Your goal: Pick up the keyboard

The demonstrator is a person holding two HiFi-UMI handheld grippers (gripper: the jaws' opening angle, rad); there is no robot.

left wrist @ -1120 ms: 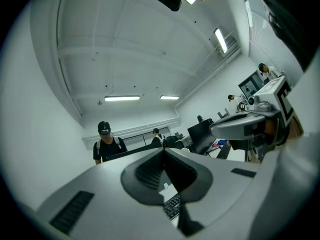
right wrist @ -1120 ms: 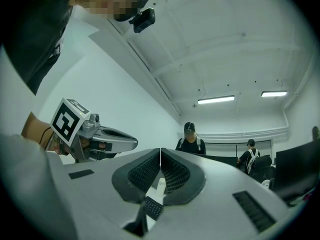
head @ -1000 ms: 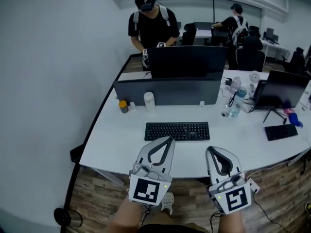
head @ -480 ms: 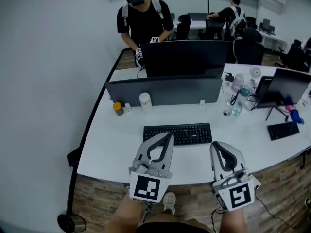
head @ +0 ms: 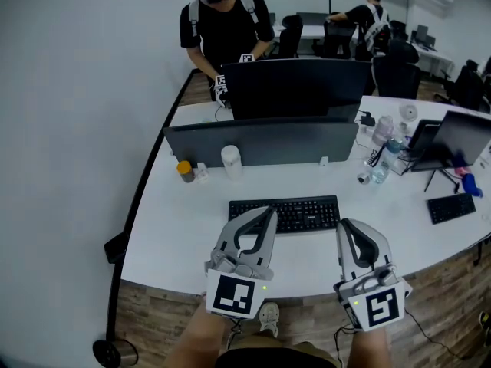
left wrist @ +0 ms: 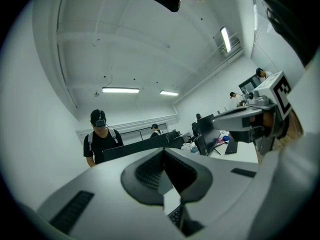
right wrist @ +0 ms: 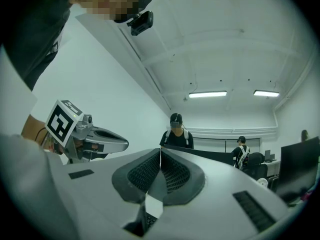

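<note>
Seen from the head view looking down, two forearms reach in at the bottom edge, each hand holding a grey two-jaw gripper with a black-and-white marker cube at its back. The left gripper (head: 266, 213) points away over the near edge of a white desk (head: 176, 228); its jaws are pressed fully together with nothing between them, and its tip overlaps the near left part of the black keyboard (head: 285, 213), though contact cannot be confirmed. The right gripper (head: 347, 225) sits alongside, jaws likewise closed tight and empty, its tip just beside the keyboard's near right corner. The keyboard lies flat on the desk, lengthwise across the view, between the grippers and a grey divider panel (head: 261, 142). In front of the panel stand a white cup (head: 231, 162) and a small orange-lidded jar (head: 185, 171). To the right are bottles (head: 383, 165), a laptop on a stand (head: 449, 138) and a second keyboard (head: 451, 207). Behind the panel rises a dark monitor (head: 299, 87), and beyond it stands a person in black (head: 222, 29) wearing a headset. Further back, another person (head: 370, 20) stands among office chairs.
</note>
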